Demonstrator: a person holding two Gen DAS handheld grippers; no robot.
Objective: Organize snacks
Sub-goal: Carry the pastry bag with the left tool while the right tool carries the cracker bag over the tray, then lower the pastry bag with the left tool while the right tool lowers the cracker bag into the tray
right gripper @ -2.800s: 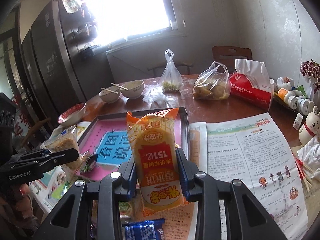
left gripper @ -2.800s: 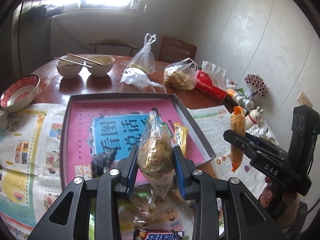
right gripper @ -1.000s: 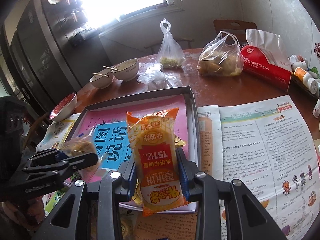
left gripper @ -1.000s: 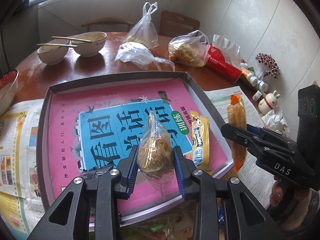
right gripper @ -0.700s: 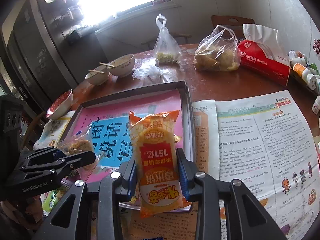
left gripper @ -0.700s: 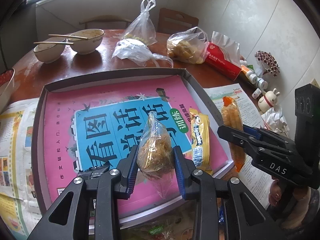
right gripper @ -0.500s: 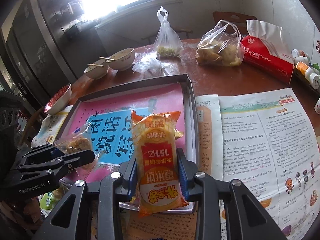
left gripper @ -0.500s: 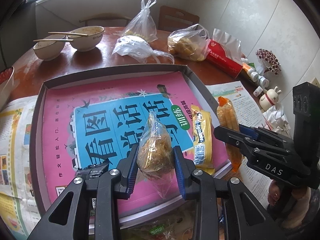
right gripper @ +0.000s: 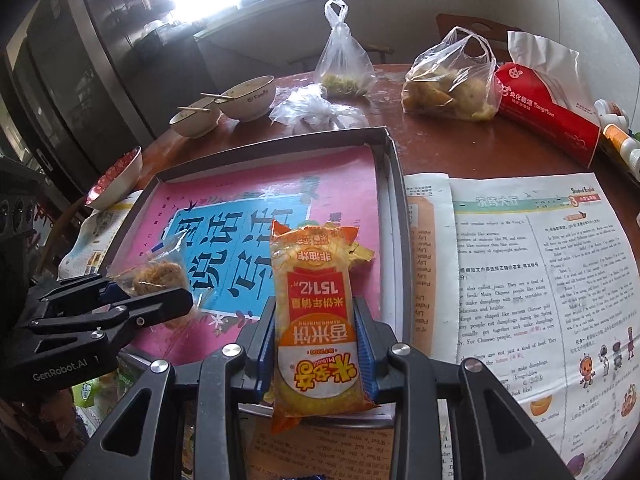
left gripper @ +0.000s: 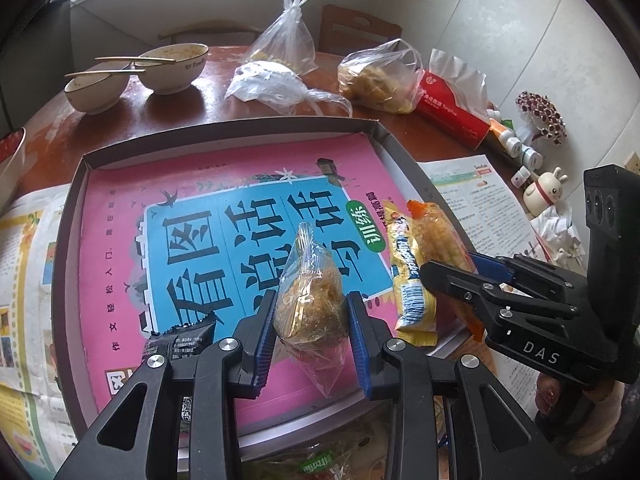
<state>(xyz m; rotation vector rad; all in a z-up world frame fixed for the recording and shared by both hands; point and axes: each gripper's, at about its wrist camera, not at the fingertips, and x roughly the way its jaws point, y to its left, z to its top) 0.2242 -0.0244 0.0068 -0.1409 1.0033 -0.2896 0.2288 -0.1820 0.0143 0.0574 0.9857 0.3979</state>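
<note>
Left gripper is clamping a clear bag of brownish, crumbly snack between its blue pads, and I am holding it above the near part of the tray. Its twisted top is pointing away from me and its loose tail is hanging below the jaws. Right gripper is squeezing an orange rice-cracker pack at its lower half, with the pack standing upright over the tray's near right corner and its print reading upside down to me. From the left camera I am seeing that same gripper side-on at the right, with a hand under it.

A pink and blue book cover is lining the tray floor. A yellow wrapper is lying on it along the right wall, and a black packet is lying at the near left, partly hidden by my left gripper's frame. Green-labelled packets are showing below the tray's near edge, too cut off to read.

The tray is sitting on a brown table, with newspaper spread to its right and more paper on its left. Behind it I am seeing two bowls with chopsticks across them, three plastic bags, a red tissue pack, and a red-patterned bowl at the left edge. Small bottles and a rabbit figure are standing by the wall.
</note>
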